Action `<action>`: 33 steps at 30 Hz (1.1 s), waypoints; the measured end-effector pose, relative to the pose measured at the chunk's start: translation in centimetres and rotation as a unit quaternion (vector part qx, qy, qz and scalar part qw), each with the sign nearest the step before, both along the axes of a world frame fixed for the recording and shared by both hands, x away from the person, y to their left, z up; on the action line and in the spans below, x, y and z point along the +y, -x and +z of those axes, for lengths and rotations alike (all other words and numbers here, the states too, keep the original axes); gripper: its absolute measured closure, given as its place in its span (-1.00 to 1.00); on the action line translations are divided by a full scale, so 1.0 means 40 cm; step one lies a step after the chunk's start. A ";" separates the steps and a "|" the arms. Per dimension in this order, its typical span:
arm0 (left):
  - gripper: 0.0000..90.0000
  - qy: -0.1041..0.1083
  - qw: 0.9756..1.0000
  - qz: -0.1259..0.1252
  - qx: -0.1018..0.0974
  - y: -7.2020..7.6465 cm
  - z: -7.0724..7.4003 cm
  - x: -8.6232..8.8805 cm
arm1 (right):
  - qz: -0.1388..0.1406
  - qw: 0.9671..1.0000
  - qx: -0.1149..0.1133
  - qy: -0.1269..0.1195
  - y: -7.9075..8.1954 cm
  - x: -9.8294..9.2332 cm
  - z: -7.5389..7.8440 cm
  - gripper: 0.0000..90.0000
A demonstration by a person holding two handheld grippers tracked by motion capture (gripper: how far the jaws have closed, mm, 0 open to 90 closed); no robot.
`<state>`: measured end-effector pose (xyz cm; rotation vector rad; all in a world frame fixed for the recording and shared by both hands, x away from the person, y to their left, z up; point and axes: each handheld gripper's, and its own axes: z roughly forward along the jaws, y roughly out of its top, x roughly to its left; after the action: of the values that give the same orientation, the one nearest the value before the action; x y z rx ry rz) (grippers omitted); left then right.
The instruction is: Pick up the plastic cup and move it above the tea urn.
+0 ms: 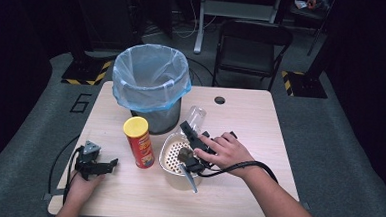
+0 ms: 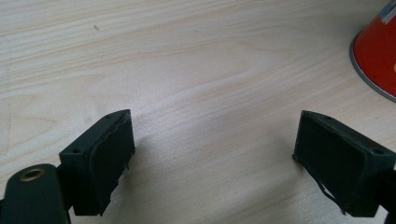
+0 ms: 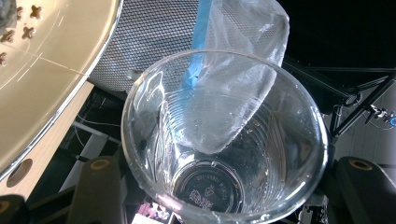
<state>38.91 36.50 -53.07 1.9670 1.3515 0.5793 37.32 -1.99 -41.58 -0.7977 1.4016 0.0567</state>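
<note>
The right hand-held gripper (image 1: 194,124) is clamped on the clear cup (image 1: 196,116); next move: carry it over the bin (image 1: 151,79). The left hand-held gripper (image 1: 112,163) rests with jaws apart.

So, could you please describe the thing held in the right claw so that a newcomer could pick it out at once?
Start at the bin with the pale blue liner at the back of the table. Just to its right, above the perforated white strainer, the right claw is shut on a plastic cup. It is the only see-through item there, unlike the red, yellow-lidded can.
</note>
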 end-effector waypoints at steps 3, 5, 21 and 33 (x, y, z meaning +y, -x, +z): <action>-0.74 0.000 1.000 0.000 0.000 0.000 0.000 0.000 | 0.001 1.000 0.003 -0.005 0.002 0.000 -0.002 -0.19; -0.74 0.000 1.000 0.000 0.000 0.000 0.000 0.000 | 0.001 1.000 -0.001 -0.002 0.003 0.001 -0.001 -0.19; -0.74 0.000 1.000 0.001 -0.001 0.000 0.000 0.000 | 0.016 0.998 -0.002 -0.065 0.010 0.002 -0.001 -0.20; -0.73 0.000 1.000 0.004 -0.004 0.002 0.000 -0.001 | 0.013 0.993 0.044 -0.111 0.015 0.009 0.029 -0.21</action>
<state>38.84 36.47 -53.09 1.9576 1.3552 0.5907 36.71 -1.64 -40.44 -0.6336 1.4394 0.2666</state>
